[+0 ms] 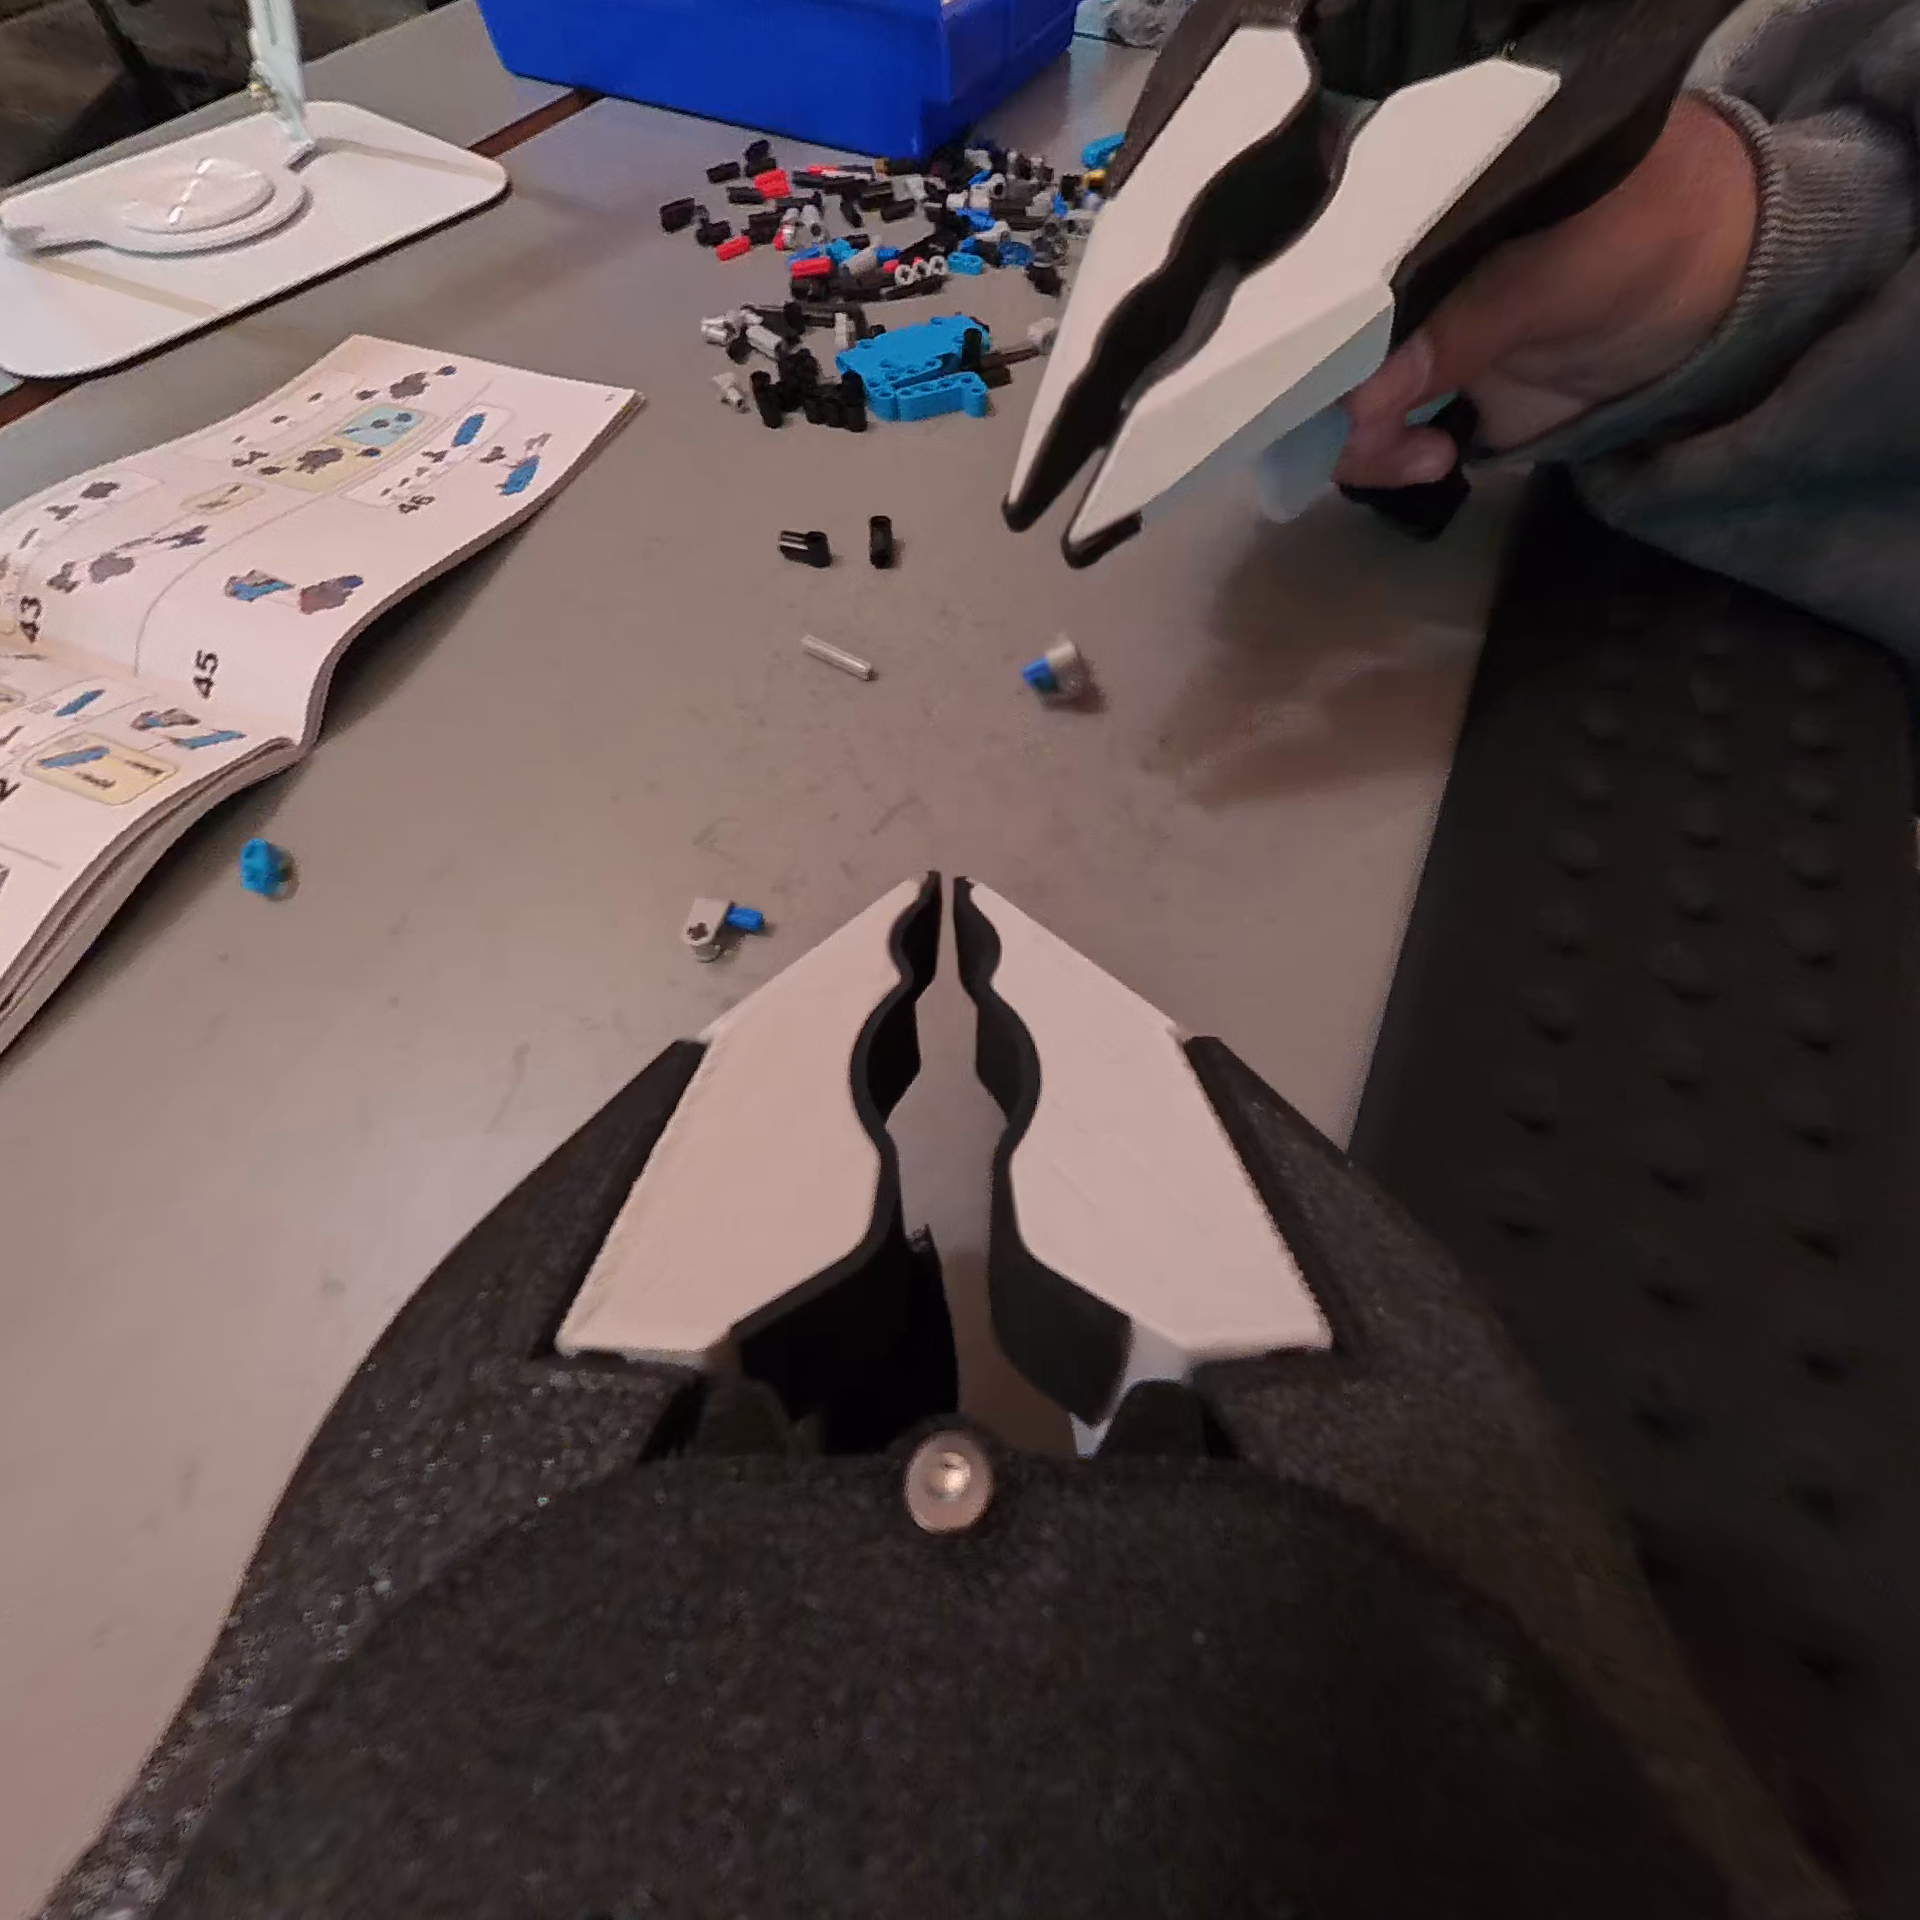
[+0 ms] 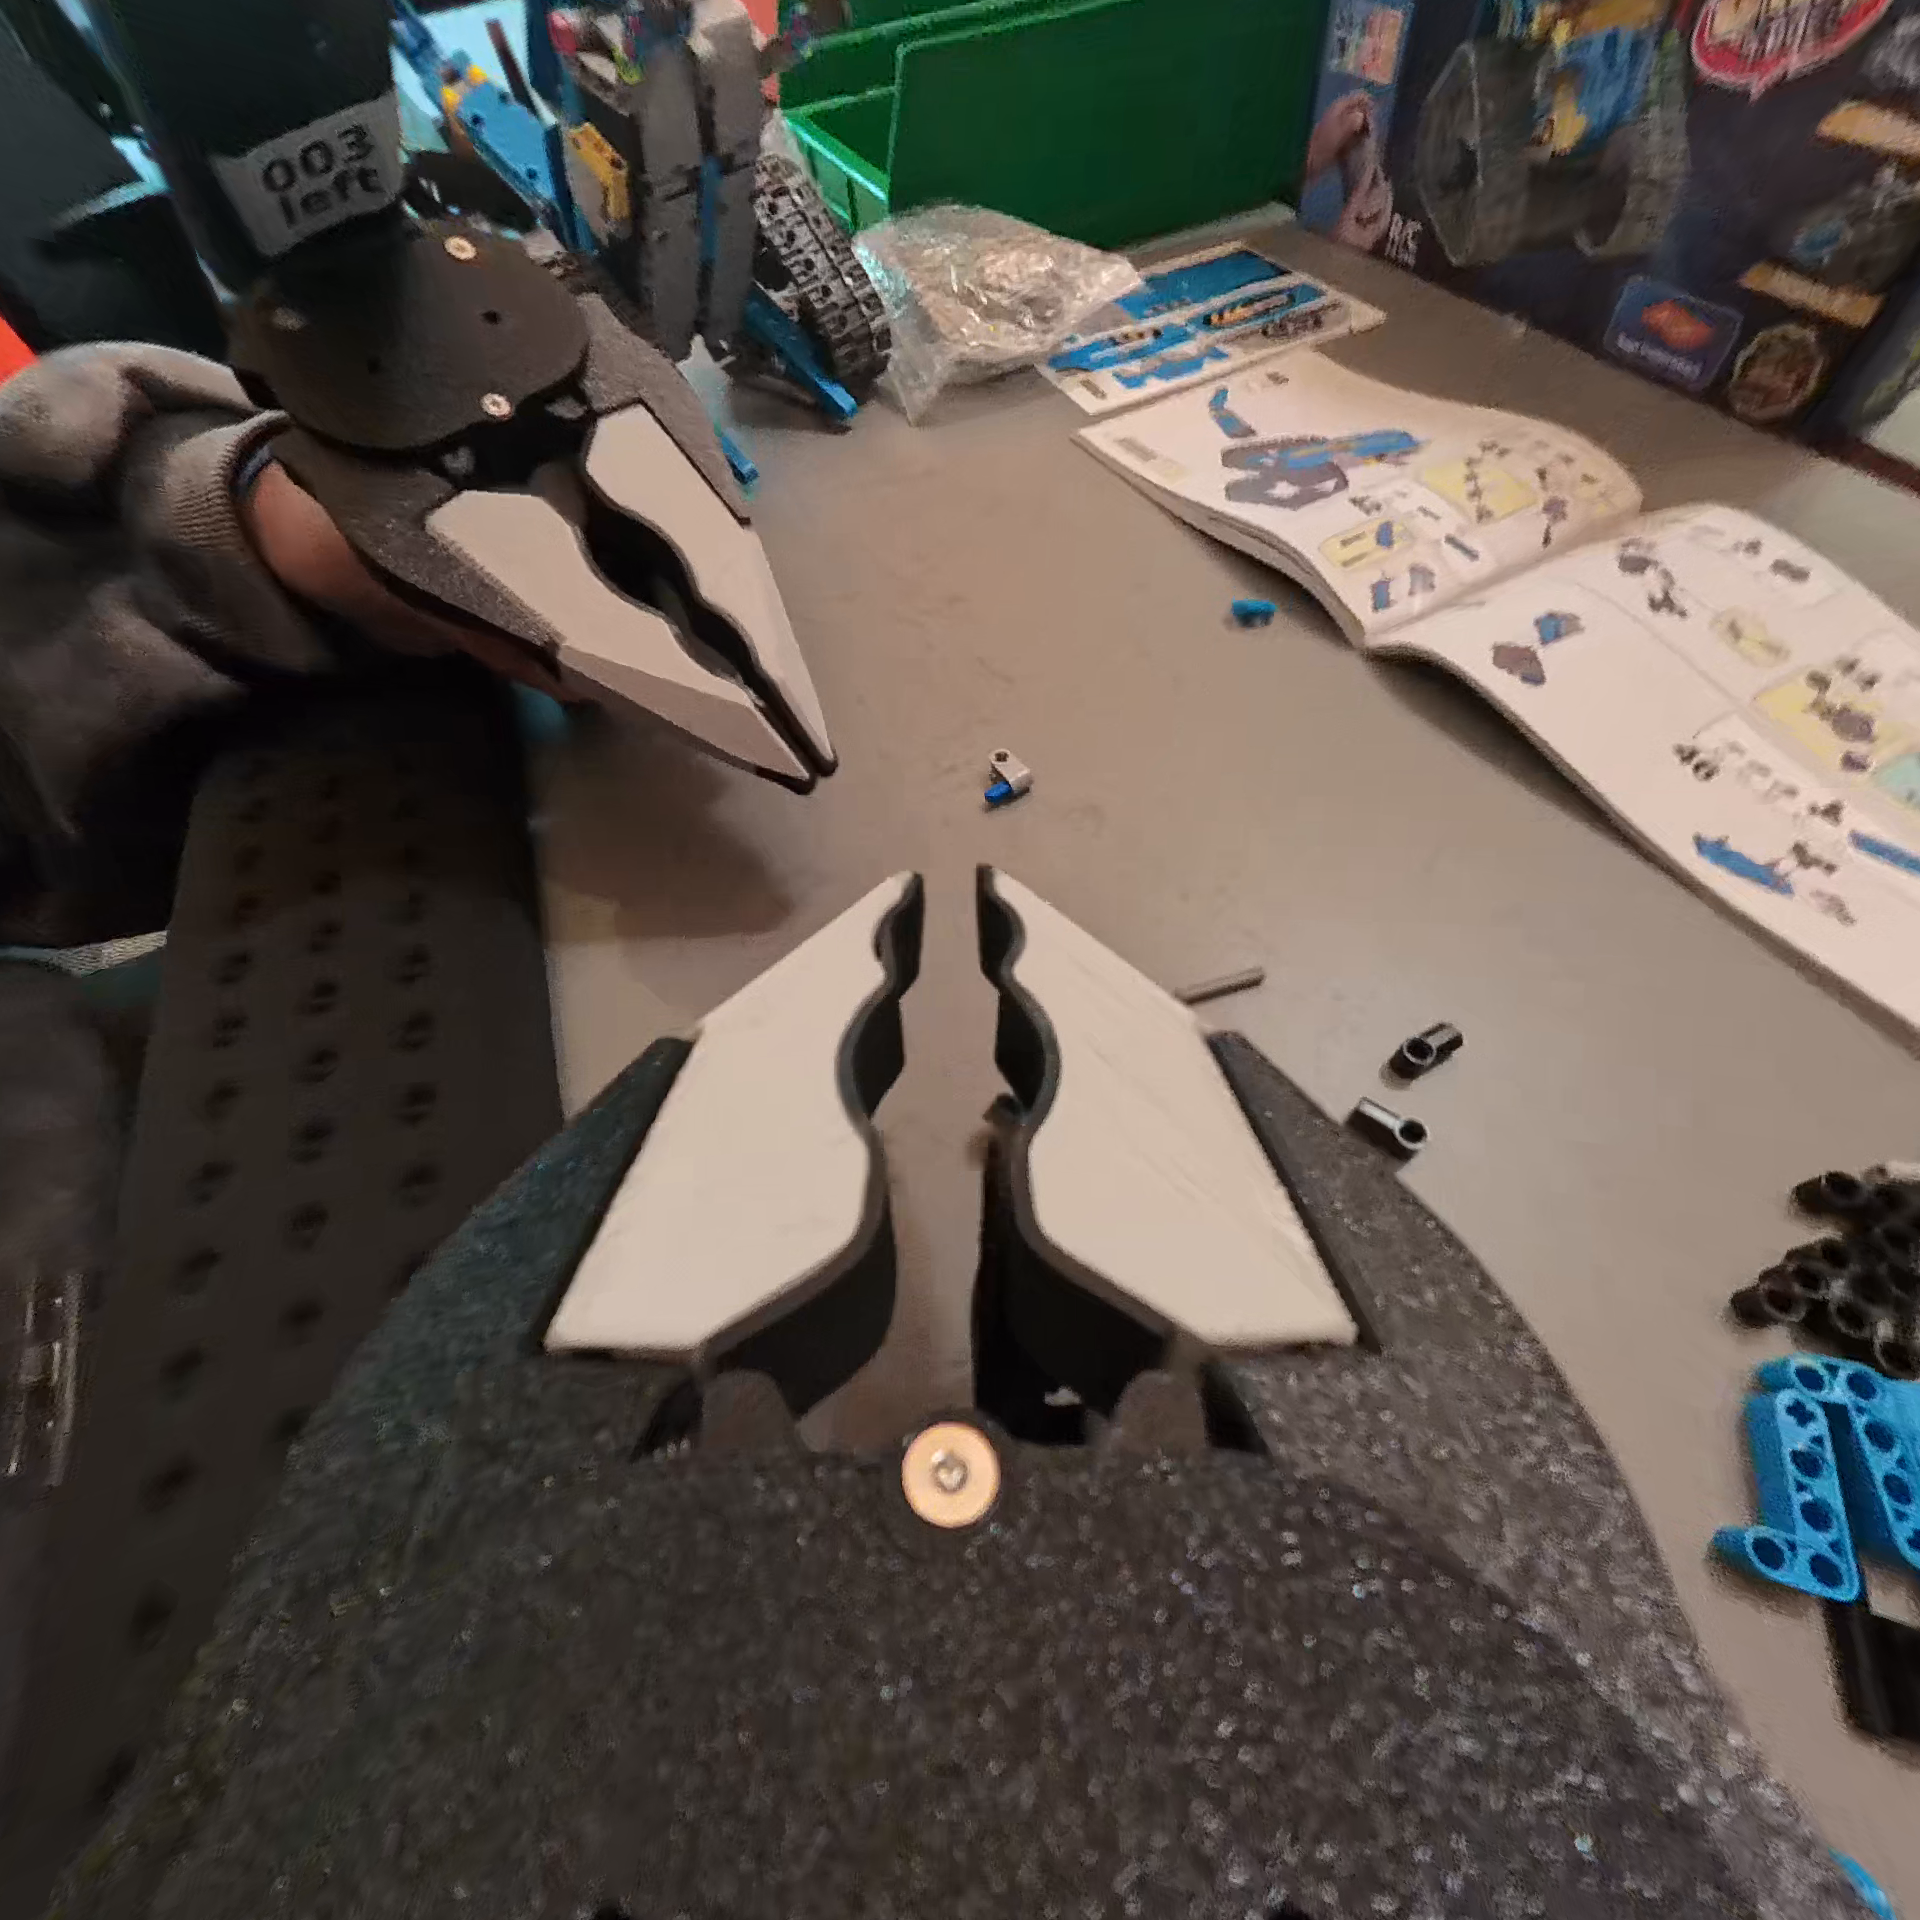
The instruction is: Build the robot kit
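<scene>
Grey-blue connector piece [image 1: 717, 924] lies frame centre on bench [image 1: 468, 1039], nearest left gripper [image 1: 943, 883], jaws nearly closed, empty; right gripper [image 2: 948, 875] jaws slightly parted, empty.

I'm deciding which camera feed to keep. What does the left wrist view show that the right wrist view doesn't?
Left wrist view only: a blue bin and a white lamp base.

Right wrist view only: green bins, a plastic bag, a part-built blue model and a printed box.

Both: the open instruction booklet, the grey-and-blue piece, two black connectors, both grippers and the grey table.
</scene>
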The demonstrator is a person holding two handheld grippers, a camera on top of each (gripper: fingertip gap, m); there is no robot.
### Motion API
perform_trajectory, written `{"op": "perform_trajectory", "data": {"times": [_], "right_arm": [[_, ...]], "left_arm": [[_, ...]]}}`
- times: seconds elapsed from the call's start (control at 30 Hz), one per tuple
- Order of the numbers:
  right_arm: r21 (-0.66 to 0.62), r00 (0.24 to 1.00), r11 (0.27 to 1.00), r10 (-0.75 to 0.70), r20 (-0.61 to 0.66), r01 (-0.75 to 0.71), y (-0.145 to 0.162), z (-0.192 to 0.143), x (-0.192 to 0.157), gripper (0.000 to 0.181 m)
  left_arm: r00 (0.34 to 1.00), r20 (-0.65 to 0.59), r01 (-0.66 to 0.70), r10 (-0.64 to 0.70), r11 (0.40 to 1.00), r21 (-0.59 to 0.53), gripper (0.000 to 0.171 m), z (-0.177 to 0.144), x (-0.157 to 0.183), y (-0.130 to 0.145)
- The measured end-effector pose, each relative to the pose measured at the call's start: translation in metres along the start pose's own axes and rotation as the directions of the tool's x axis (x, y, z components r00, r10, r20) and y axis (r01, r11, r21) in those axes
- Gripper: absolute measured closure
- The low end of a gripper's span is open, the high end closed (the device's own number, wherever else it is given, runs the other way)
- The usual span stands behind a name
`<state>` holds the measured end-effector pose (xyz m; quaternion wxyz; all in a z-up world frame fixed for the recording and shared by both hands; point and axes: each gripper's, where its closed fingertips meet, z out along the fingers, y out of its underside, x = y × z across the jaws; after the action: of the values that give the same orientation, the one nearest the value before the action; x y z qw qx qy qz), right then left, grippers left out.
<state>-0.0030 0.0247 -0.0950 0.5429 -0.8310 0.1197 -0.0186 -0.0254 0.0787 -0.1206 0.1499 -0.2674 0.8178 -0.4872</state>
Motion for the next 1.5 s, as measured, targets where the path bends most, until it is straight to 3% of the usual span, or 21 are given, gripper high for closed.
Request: {"op": "perform_trajectory", "data": {"times": [0.13, 0.2, 0.3, 0.4, 0.53, 0.8, 0.93, 1.0, 1.1, 1.23, 1.33, 1.43, 1.5], "right_arm": [[-0.058, 0.999, 0.998, 0.01, -0.035, -0.012, -0.015, 0.004, 0.021, 0.16], [-0.152, 0.999, 0.987, 0.045, -0.019, -0.047, -0.028, 0.02, 0.03, 0.156], [-0.271, 1.0, 0.962, -0.021, 0.022, 0.027, -0.04, 0.07, 0.047, 0.156], [-0.392, 0.998, 0.918, -0.068, -0.006, 0.06, -0.024, 0.126, 0.084, 0.158], [-0.416, 1.0, 0.909, -0.012, 0.002, 0.012, -0.014, 0.162, 0.1, 0.156], [-0.401, 0.995, 0.911, -0.1, 0.026, 0.102, -0.014, 0.172, 0.1, 0.167], [-0.383, 0.984, 0.907, -0.165, 0.061, 0.176, -0.025, 0.147, 0.092, 0.167], [-0.376, 0.966, 0.891, -0.217, 0.139, 0.254, -0.031, 0.106, 0.072, 0.167], [-0.454, 0.939, 0.822, -0.3, 0.17, 0.344, -0.006, 0.023, 0.058, 0.167], [-0.413, 0.986, 0.895, -0.155, 0.063, 0.168, 0.029, -0.046, 0.041, 0.167], [-0.34, 0.993, 0.937, -0.107, -0.044, 0.085, 0.044, -0.059, 0.036, 0.167], [-0.236, 0.996, 0.97, -0.066, -0.051, 0.053, 0.047, -0.053, 0.022, 0.167], [-0.254, 0.992, 0.964, -0.101, -0.08, 0.078, 0.061, -0.047, 0.022, 0.167]], "left_arm": [[0.995, 0.04, 0.086, -0.086, 0.996, 0.024, 0.163, -0.003, -0.015, -0.002], [0.987, 0.102, 0.117, -0.122, 0.992, 0.053, 0.163, -0.008, -0.029, -0.004], [0.966, 0.194, 0.155, -0.172, 0.983, 0.102, 0.164, -0.018, -0.051, -0.005], [0.958, 0.189, 0.191, -0.215, 0.972, 0.137, 0.164, -0.023, -0.056, -0.007], [0.964, 0.182, 0.168, -0.191, 0.976, 0.138, 0.164, -0.024, -0.051, -0.008], [0.975, 0.155, 0.144, -0.162, 0.982, 0.121, 0.164, -0.021, -0.044, -0.008], [0.977, 0.135, 0.149, -0.167, 0.98, 0.134, 0.164, -0.023, -0.042, -0.009], [0.985, 0.086, 0.137, -0.148, 0.983, 0.121, 0.164, -0.021, -0.033, -0.008], [0.996, -0.021, 0.086, -0.085, 0.994, 0.063, 0.16, -0.015, -0.01, -0.002], [0.99, -0.143, -0.001, -0.001, 1.0, -0.016, 0.154, 0.003, 0.021, 0.0], [0.971, -0.237, -0.048, 0.018, 0.991, -0.124, 0.149, 0.029, 0.041, -0.001], [0.954, -0.296, -0.094, 0.037, 0.979, -0.182, 0.146, 0.053, 0.05, -0.01], [0.946, -0.319, -0.133, 0.062, 0.969, -0.208, 0.146, 0.064, 0.054, -0.01]]}}
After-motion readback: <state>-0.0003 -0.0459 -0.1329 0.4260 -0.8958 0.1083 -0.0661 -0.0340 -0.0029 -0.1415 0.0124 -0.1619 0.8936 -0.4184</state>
